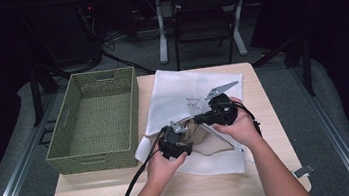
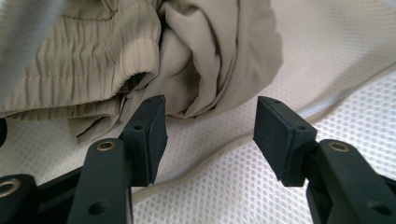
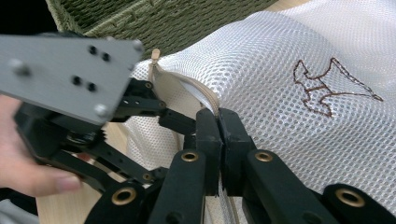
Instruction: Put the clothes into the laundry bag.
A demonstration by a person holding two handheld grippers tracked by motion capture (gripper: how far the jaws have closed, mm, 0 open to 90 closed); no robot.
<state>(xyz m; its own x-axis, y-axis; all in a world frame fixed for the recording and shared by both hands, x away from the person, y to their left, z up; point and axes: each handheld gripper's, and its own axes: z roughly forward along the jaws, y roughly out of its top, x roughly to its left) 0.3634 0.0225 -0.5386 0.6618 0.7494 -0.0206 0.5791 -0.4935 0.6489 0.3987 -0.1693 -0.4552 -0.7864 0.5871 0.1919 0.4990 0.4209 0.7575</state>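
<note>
Right gripper view: right gripper (image 3: 219, 122) pinches the mesh bag (image 3: 280, 93) edge; left gripper (image 2: 210, 126), jaws apart, faces beige garment (image 2: 187, 51) at twelve o'clock.

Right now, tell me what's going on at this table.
A person is working on a white mesh laundry bag with two handheld grippers. The right gripper is shut on the bag's zipper edge, holding the opening up. The left gripper sits inside the opening with its jaws open, just short of a bunched beige garment lying in the bag. A green woven basket stands beside the bag on the wooden table.
</note>
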